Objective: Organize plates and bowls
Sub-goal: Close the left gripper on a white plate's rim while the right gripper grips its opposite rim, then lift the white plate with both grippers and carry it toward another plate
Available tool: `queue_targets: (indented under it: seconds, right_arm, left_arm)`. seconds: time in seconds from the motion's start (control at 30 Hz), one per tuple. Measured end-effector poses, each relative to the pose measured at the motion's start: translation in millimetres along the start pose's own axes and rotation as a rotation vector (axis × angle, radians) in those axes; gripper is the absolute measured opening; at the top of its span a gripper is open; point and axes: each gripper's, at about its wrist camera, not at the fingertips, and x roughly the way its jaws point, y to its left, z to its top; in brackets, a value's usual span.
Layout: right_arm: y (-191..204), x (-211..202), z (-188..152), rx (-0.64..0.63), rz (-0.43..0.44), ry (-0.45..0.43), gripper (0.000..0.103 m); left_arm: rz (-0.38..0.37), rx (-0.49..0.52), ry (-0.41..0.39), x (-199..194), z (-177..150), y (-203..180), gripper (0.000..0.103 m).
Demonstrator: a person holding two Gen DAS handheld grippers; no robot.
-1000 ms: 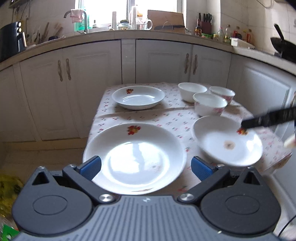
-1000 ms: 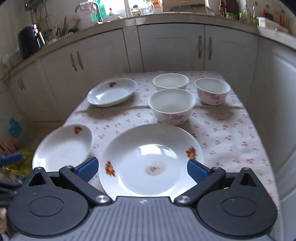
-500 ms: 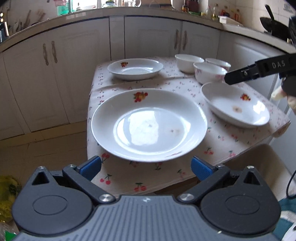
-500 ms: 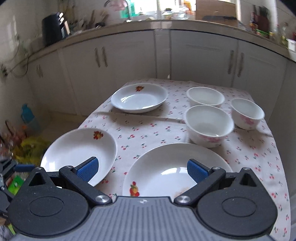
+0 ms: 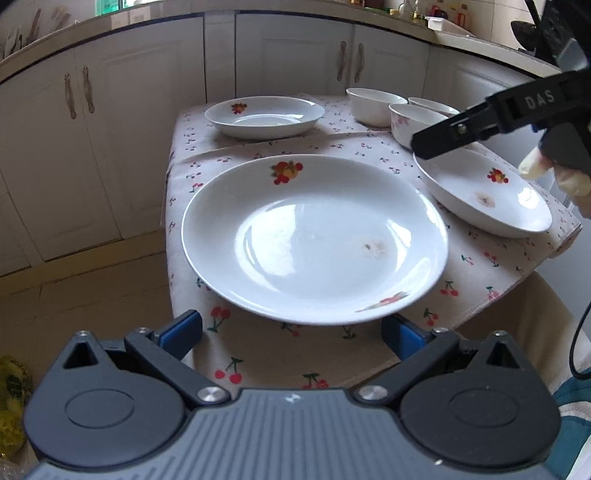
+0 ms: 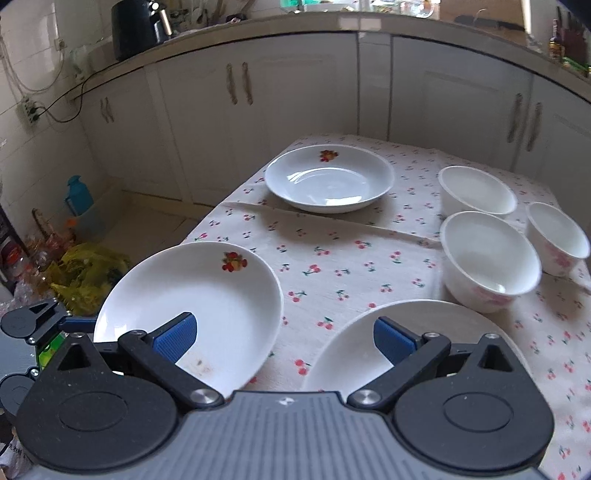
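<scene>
We face curved white panelled kitchen cabinets (image 6: 303,96) under a grey stone countertop (image 6: 258,27), above a beige tiled floor (image 5: 85,280).

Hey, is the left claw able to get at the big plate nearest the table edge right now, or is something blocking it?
Probably yes. The left claw is open and facing the big plate, whose near rim overhangs the table edge between its fingers. Nothing lies between them; the right claw hovers off over the neighbouring plate.

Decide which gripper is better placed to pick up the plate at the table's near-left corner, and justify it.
Left. The left gripper is open, its pads flanking the near rim of that plate. The right gripper hovers open over the neighbouring plate.
</scene>
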Motion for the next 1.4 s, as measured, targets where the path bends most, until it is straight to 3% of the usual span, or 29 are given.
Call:
queue_targets:
  seconds: [0.33,0.5,0.67,0.83,1.0,1.2,1.4]
  right_arm:
    - [8.2,41.4,24.2,-0.028,0.116,0.106,0.103]
    - [12.6,65.1,35.4,-0.078,0.106,0.198,0.102]
    - [10.8,83.8,43.1,-0.074,0.129,0.283,0.084]
    - [7.9,94.3,45.8,-0.069,0.129,0.304,0.066]
    - [7.0,97.7,47.2,-0.076,0.138,0.299,0.06]
    - [4.2,102.4,49.6,-0.046,0.202,0.316,0.059]
    - [4.4,101.0,48.9,-0.043,0.207,0.314,0.059]
  left_arm:
    - [-0.053,0.053,0.027,7.2,9.2,6.5,0.103]
    - [-0.085,0.113,0.032,9.4,14.0,7.6,0.103]
    - [-0.117,0.166,0.035,12.9,18.8,9.6,0.103]
    - [-0.136,0.182,0.032,14.5,19.2,11.0,0.103]
    - [-0.161,0.185,0.039,16.2,20.4,14.6,0.103]
    - [-0.167,0.185,0.048,16.8,21.2,15.2,0.103]
    - [-0.169,0.186,0.055,17.6,22.4,14.8,0.103]
